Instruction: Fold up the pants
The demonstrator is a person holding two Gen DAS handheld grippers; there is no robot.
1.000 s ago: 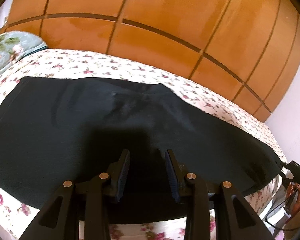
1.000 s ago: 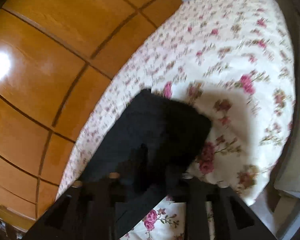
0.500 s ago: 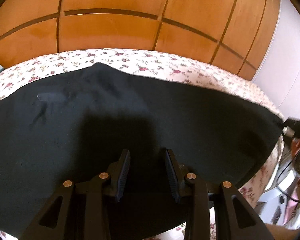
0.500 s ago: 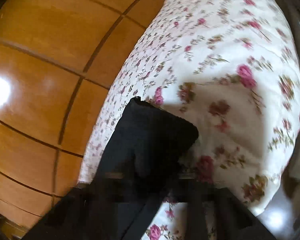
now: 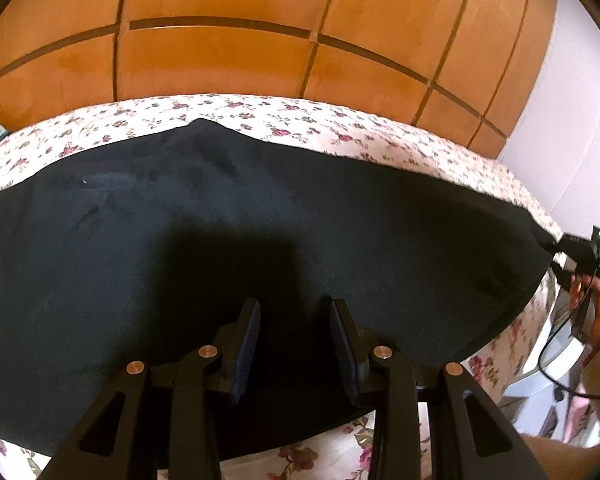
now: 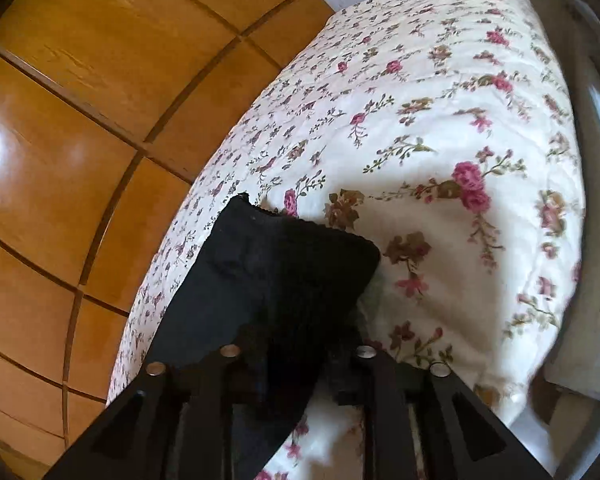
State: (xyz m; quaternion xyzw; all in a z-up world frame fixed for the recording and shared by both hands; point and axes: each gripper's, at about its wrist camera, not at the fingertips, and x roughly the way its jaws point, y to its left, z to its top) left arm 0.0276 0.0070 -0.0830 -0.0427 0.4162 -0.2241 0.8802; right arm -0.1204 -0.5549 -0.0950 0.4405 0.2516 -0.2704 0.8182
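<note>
Hovering over the black pants (image 5: 220, 248) with jaws apart, left gripper (image 5: 295, 344); right gripper (image 6: 296, 360) clamps their end.

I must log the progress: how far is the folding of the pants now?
Done: the black pants lie spread on the floral bedspread. In hand: the right gripper is shut on their leg end; the left gripper hovers open. Left: no cross fold shows yet.

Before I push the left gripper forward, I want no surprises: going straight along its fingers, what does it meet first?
Most likely the black pants, spread flat on the floral bedspread. The left gripper is open and holds nothing, with cloth directly ahead of it. Its height above the cloth is unclear.
</note>
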